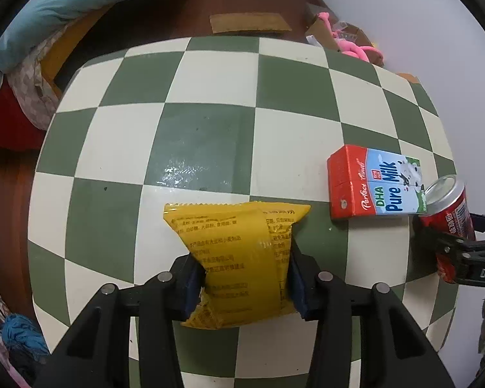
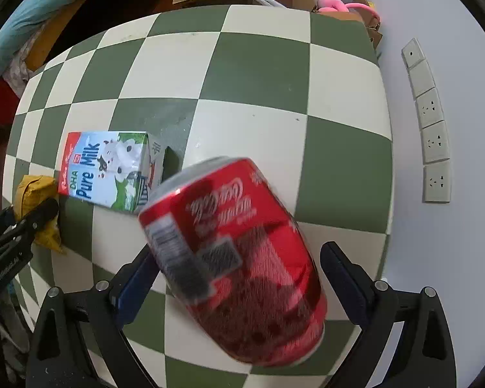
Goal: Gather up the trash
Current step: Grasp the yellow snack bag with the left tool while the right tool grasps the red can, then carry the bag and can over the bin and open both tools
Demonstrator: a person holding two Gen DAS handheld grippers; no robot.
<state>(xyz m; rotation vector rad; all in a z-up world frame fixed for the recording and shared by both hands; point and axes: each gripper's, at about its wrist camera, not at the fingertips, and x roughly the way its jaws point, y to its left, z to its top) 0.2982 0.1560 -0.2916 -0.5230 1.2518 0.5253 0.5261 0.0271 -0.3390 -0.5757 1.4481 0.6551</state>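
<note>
Left wrist view: yellow snack bag (image 1: 239,258) pinched by left gripper (image 1: 245,283) near tabletop (image 1: 210,74) front edge. Red can (image 2: 236,258), blurred, tilted between right gripper (image 2: 239,284) jaws; grip uncertain. Milk carton (image 1: 375,182) lies between. Judgement: firm hold on can before lifting.

The milk carton (image 1: 376,184) reads "DHA Pure Milk" in blue and white letters, with "Perfect Pinch" in white script along its red band — the script is hard to make out. The red can (image 2: 239,258) carries white Coca-Cola script, upside down and blurred, beside a barcode. The yellow snack packet (image 1: 239,255) bears small Chinese print, too fine to read. The right tool (image 1: 468,255) shows "DAS" — cut off.
</note>
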